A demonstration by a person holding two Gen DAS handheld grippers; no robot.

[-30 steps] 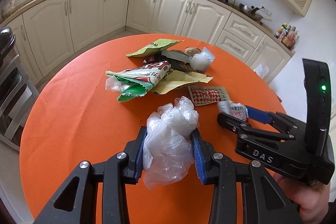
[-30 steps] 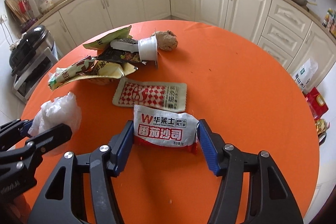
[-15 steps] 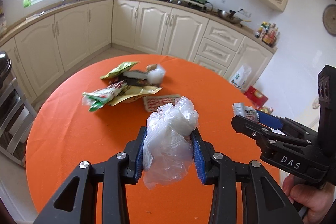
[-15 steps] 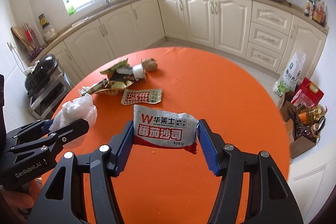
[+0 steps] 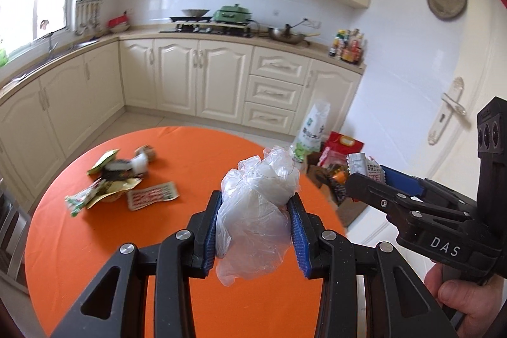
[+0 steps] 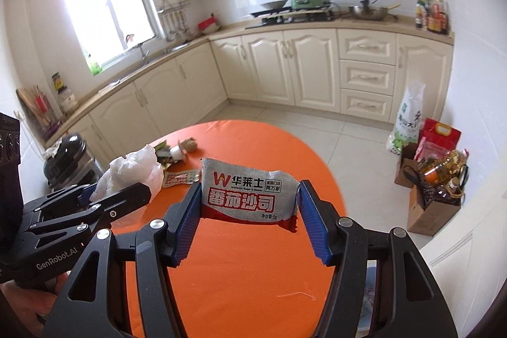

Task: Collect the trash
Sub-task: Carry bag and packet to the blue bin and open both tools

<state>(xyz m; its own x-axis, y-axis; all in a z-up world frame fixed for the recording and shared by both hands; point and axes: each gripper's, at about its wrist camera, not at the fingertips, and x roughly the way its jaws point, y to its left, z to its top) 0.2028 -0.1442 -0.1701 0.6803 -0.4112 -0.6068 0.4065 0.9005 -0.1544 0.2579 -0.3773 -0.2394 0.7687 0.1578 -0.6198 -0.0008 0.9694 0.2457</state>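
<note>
Two tools, right tool (image 6: 250,213) gripping "W" ketchup sachet (image 6: 248,190), "DAS", "GenRobot.AI"

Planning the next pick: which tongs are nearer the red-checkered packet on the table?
Left. The left tongs, gripping a plastic bag, are beside the red-checkered packet; the right tongs, gripping a ketchup sachet, are farther off.

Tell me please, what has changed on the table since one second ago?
Both grippers rose and drew back from the orange table, carrying their loads: the left gripper the crumpled plastic bag, the right gripper the ketchup sachet. Nothing was released. The wrapper pile stayed put.
</note>
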